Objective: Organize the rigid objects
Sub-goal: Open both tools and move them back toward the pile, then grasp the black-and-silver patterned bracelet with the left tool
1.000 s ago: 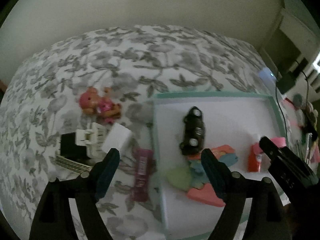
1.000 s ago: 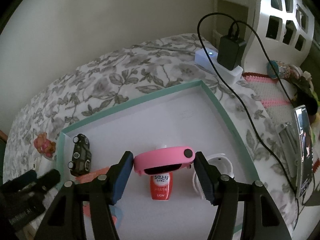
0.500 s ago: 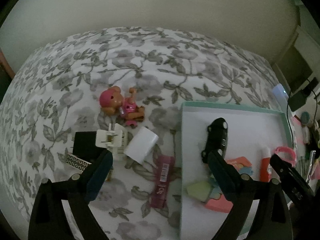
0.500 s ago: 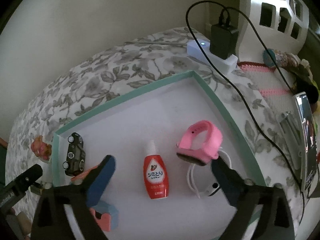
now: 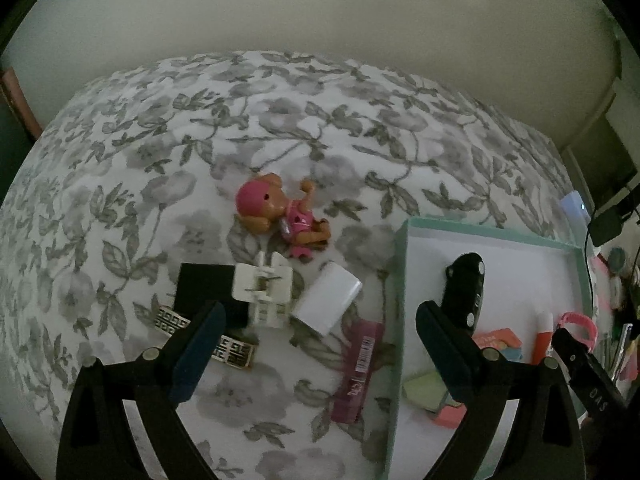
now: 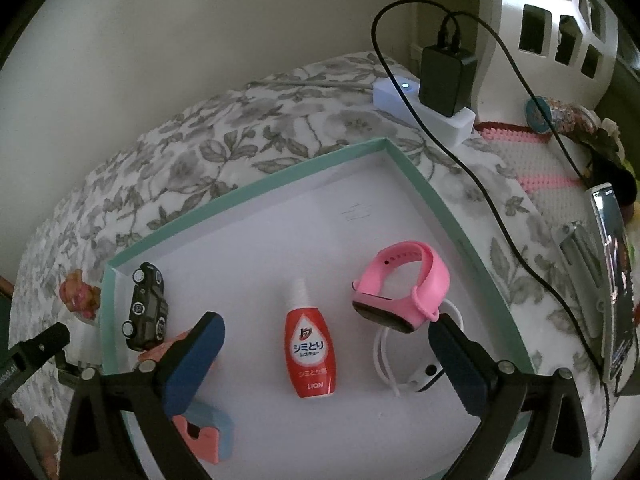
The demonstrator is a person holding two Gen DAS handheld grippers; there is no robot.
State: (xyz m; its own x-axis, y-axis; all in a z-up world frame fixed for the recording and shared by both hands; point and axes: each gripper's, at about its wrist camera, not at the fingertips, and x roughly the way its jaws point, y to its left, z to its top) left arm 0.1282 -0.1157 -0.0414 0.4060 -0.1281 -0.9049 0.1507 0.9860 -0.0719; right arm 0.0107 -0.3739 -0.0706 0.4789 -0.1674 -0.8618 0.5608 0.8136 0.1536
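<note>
Floral-print bed cover (image 5: 280,112), soft cloth, carries a shallow teal-rimmed box (image 6: 256,188) with a smooth white floor.

Boxed so far: black toy car (image 6: 146,308) at 9 o'clock; red plastic bottle (image 6: 310,354), centre; pink rubbery watch band (image 6: 404,296) at 3 o'clock, resting on a white band (image 6: 386,360); foam-like pastel blocks (image 6: 208,428) at 7 o'clock.

Left on the bed, judged pending: pink-headed doll (image 5: 280,212); white toothed hair clip (image 5: 264,288); white rounded block (image 5: 330,300); black flat card (image 5: 204,288); magenta stick (image 5: 358,368); patterned metallic band (image 5: 236,350).

Left tongs (image 5: 316,344): apart, empty, over the loose items. Right tongs (image 6: 326,356): apart, empty, straddling the bottle without contact.
</note>
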